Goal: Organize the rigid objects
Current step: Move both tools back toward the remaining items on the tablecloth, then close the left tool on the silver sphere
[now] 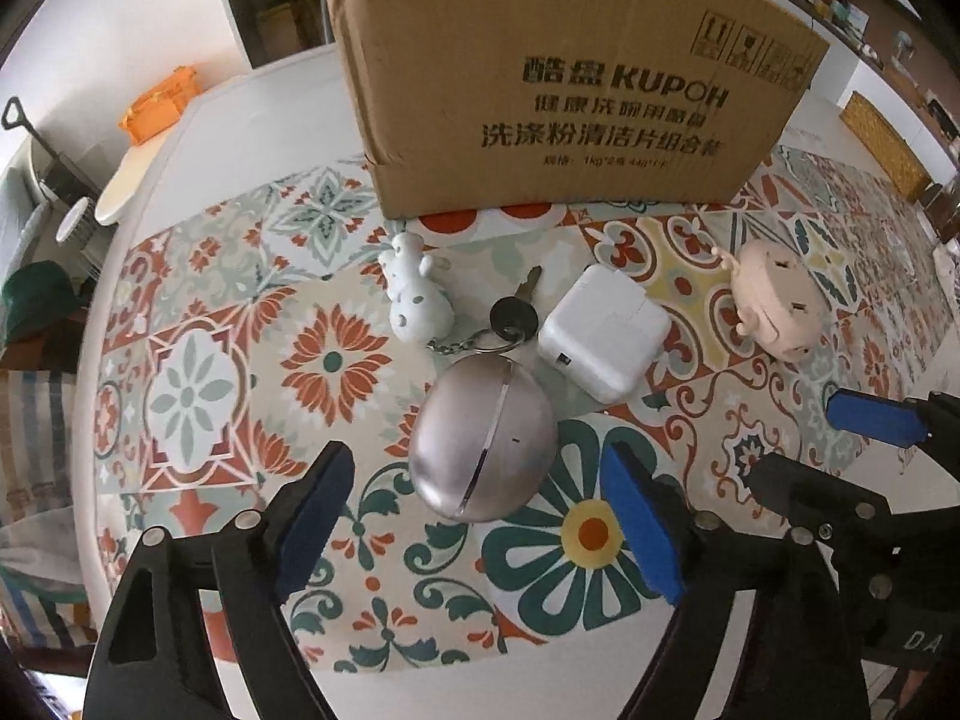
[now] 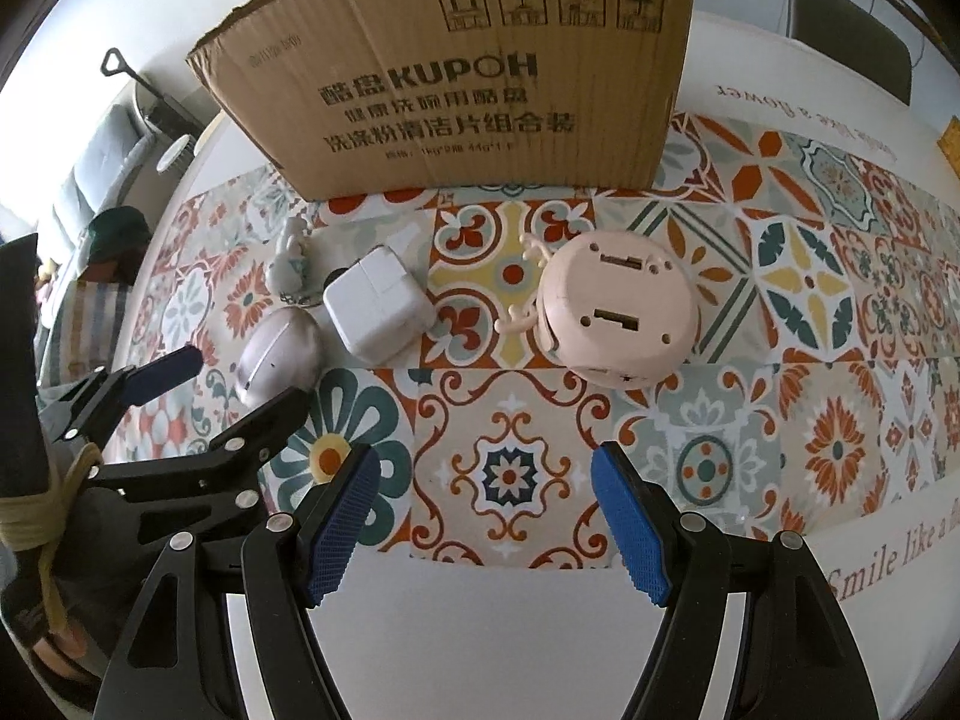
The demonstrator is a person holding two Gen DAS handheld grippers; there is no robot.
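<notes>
Silver egg [image 1: 483, 435], white charger [image 1: 602, 333], pink toy [image 2: 621, 312], possibly white figurine [image 1: 414, 294].

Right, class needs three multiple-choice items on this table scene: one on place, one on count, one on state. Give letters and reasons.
1. Where is the white charger?
A. between the metal egg-shaped case and the pink toy
B. inside the cardboard box
C. on a chair

2. How many keys show?
A. three
B. one
C. none

3. The left tongs are
A. shut on the charger
B. shut on the pink toy
C. open, holding nothing

Key: A, it lies between them; B, a single key on the ring; C, blue pads apart beside the case.
</notes>
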